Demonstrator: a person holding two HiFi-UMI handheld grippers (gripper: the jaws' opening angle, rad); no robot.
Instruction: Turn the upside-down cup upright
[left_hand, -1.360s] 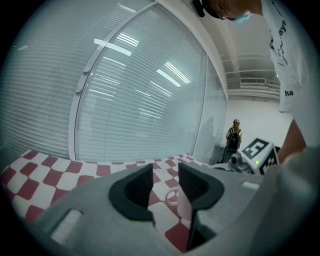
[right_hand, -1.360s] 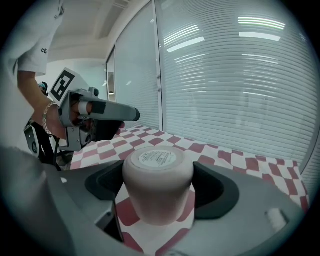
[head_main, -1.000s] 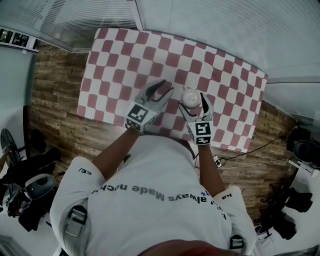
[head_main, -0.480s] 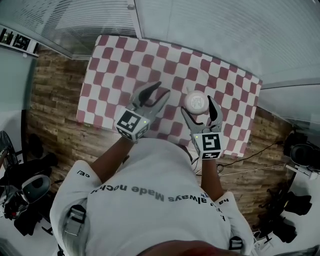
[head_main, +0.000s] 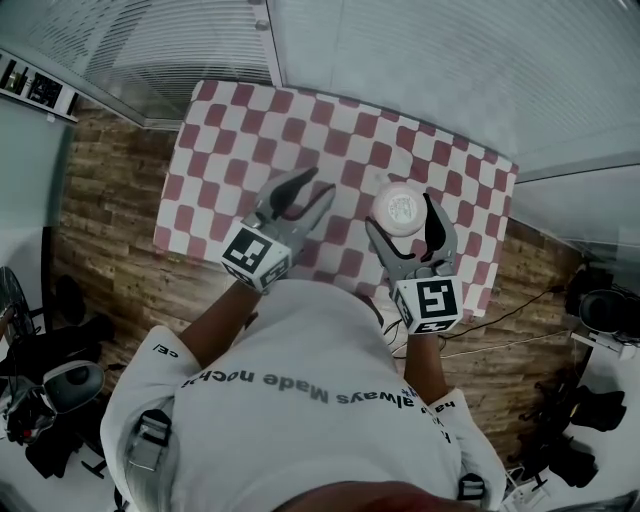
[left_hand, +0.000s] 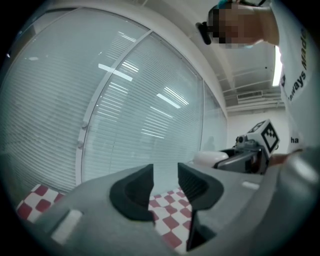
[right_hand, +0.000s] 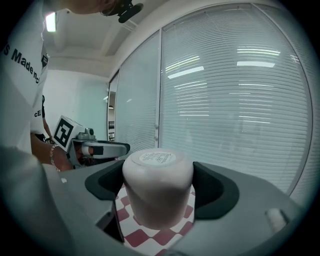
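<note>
A white cup (head_main: 402, 203) hangs upside down, flat base up, above the red-and-white checked table (head_main: 250, 110). My right gripper (head_main: 401, 214) is shut on the cup's sides. In the right gripper view the cup (right_hand: 158, 175) fills the space between both pads, with the checked cloth far below it. My left gripper (head_main: 316, 182) hovers to the cup's left, apart from it, jaws open a little and empty. In the left gripper view its jaws (left_hand: 165, 187) frame only cloth and blinds, and the cup (left_hand: 210, 157) shows off to the right.
Glass walls with blinds (head_main: 420, 60) stand behind the table. Wood floor (head_main: 110, 190) surrounds it. Dark bags and gear lie on the floor at left (head_main: 60, 390) and right (head_main: 600, 300), and a cable (head_main: 500, 330) runs near the table's right corner.
Both grippers have risen toward the head camera. The cup has gone up with the right gripper, still base up. The left jaws look unchanged.
</note>
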